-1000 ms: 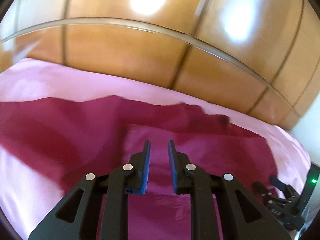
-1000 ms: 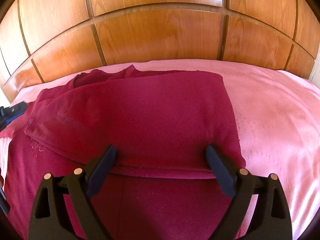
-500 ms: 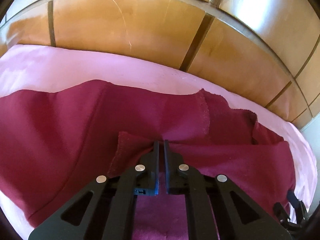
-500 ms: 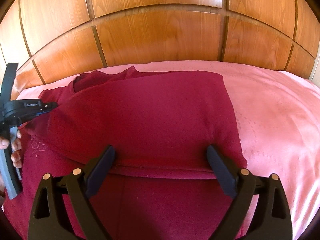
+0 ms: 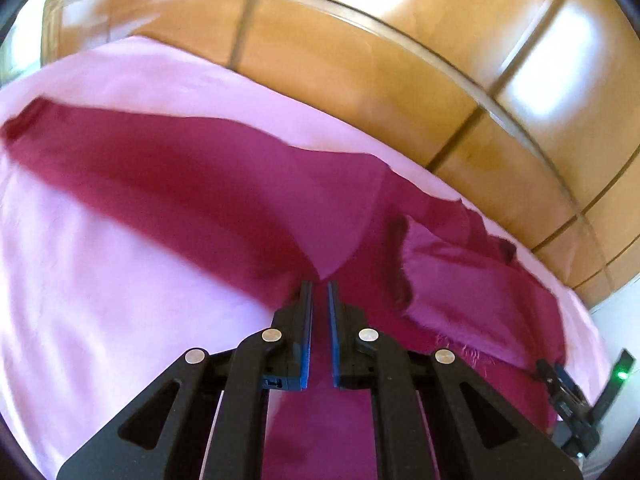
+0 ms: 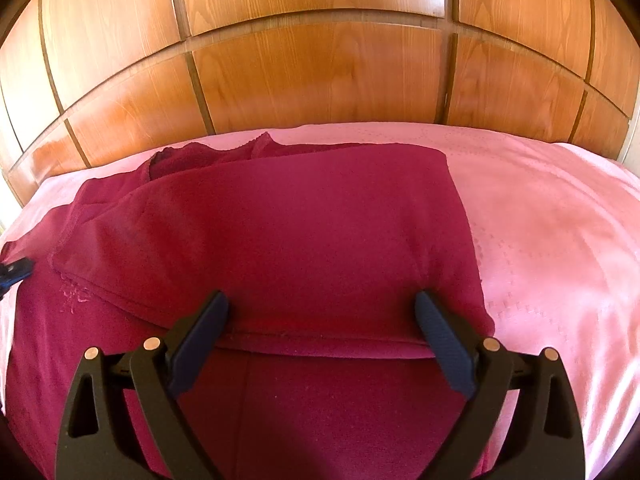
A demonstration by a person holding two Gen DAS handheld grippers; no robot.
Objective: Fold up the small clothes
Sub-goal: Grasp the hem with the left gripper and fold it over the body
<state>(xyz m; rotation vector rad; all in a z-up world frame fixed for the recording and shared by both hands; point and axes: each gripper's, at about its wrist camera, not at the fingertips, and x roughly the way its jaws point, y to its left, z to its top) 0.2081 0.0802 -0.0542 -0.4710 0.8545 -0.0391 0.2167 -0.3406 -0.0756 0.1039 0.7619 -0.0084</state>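
Wooden headboard (image 6: pixel 320 80) fills top of frame; pink bedsheet (image 6: pixel 552 220) spans below; maroon garment (image 6: pixel 300 240) lies on sheet, centre and left, one layer folded over; right gripper (image 6: pixel 320 312) low centre, jaws spread wide above fold edge; left gripper (image 5: pixel 319 292) low centre, jaws clenched on garment corner.

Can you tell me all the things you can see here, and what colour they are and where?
Garment: one, dark red, lying partly folded on the bed, one corner lifted.
Bedspread: one, pink, under the garment.
Wood panels: many, orange-brown, behind the bed.
Left gripper: one, black, jaws pinched on a corner of the garment, pulling it up.
Right gripper: one, black, jaws wide apart, over the folded edge near the camera.
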